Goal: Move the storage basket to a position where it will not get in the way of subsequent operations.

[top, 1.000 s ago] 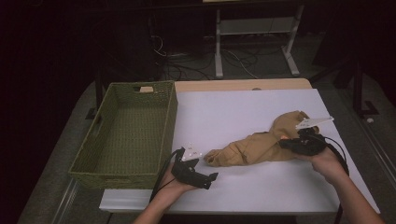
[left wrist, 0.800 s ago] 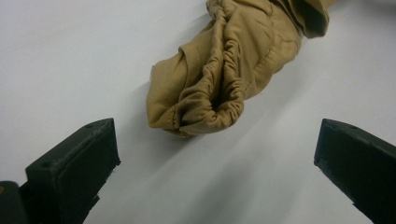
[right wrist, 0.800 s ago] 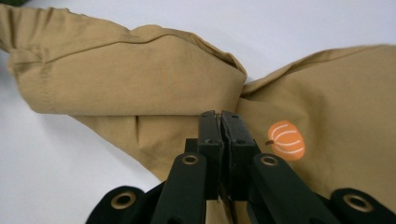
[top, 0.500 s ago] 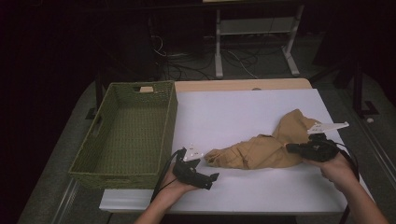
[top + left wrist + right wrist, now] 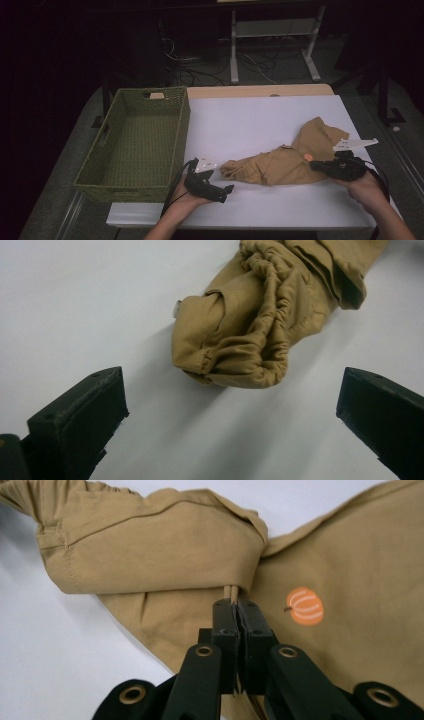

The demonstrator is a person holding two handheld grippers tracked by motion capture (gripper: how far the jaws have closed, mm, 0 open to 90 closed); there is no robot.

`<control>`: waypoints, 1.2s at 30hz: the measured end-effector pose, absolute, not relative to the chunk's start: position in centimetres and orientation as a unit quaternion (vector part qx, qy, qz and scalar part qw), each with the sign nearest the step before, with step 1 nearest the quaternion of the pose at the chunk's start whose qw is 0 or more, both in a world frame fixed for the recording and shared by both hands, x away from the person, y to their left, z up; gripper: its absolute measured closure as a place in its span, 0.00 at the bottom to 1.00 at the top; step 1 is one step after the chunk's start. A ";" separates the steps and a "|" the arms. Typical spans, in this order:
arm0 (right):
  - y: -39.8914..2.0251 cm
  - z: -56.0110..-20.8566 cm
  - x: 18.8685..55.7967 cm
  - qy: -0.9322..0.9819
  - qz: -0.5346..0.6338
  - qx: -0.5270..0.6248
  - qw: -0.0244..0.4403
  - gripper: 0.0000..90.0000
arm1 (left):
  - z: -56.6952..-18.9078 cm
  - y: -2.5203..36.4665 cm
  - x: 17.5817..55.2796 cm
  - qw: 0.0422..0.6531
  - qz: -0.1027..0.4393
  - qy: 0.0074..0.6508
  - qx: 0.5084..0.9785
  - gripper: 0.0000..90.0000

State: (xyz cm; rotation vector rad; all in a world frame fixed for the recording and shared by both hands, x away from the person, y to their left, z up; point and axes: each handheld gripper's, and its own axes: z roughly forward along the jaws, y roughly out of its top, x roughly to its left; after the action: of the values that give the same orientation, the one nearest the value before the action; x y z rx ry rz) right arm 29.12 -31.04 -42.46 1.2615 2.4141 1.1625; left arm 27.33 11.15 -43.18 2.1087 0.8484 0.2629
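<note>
A crumpled tan garment (image 5: 285, 160) lies on the white table (image 5: 260, 120), stretched from the middle toward the right. It bears a small orange pumpkin print (image 5: 305, 606). My right gripper (image 5: 316, 167) is shut on a fold of the tan cloth (image 5: 165, 545) at the garment's right part; the pinched fabric edge shows between its jaws (image 5: 235, 605). My left gripper (image 5: 227, 191) rests near the table's front edge, open, with its jaws wide apart. The garment's gathered elastic end (image 5: 250, 340) lies just ahead of it, untouched.
A green woven basket (image 5: 135, 145) stands empty on the left of the table, close to the left hand. Behind the table are a metal stand (image 5: 272, 40) and cables on a dark floor. The table's front edge runs just below both hands.
The right gripper has drawn the pinched cloth toward the right and nearer the front edge, stretching the garment out. The left gripper has stayed put.
</note>
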 end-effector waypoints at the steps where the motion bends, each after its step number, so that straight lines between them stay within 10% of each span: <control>1: -31.1 -42.5 29.0 0.812 0.391 0.424 0.089 0.96 | -43.2 11.1 27.3 0.414 0.104 0.337 0.839 0.00; 18: -31.9 -43.4 27.1 0.821 0.375 0.422 0.082 0.96 | -43.1 11.5 27.4 0.414 0.104 0.339 0.838 0.00; 36: -28.1 -41.3 27.0 0.824 0.424 0.371 0.058 0.72 | -43.0 11.5 27.4 0.416 0.104 0.338 0.838 0.00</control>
State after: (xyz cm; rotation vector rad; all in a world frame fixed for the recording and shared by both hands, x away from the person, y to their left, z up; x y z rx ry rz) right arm 27.03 -28.15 -41.32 1.1255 2.4962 1.2847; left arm 27.41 11.50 -43.05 2.1031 0.8475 0.2614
